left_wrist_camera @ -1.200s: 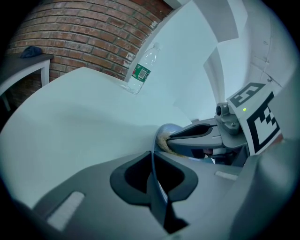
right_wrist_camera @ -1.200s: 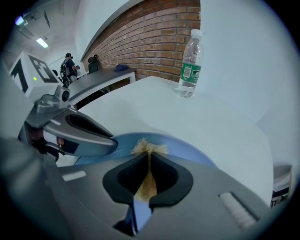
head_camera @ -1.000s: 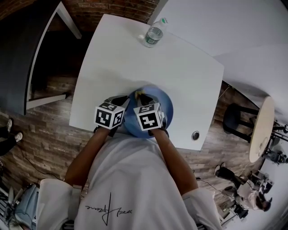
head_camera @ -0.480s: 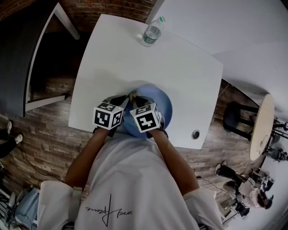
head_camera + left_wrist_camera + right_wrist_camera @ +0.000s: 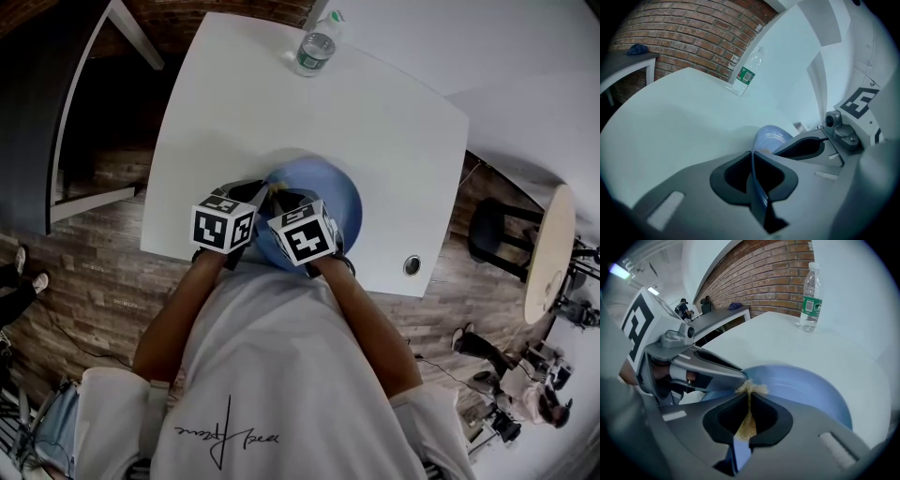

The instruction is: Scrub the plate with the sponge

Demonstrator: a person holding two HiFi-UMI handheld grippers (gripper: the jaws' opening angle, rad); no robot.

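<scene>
**Both tools meeting at the plate's near rim**

Closest to the person, the left tool is gripping the near rim of the blue plate, its jaws clamped on the thin edge. Just beside it, the right tool is squeezing a tan sponge against that same rim. The plate is sitting on the white tabletop near the person's side. A water bottle is standing upright at the far edge.
</scene>
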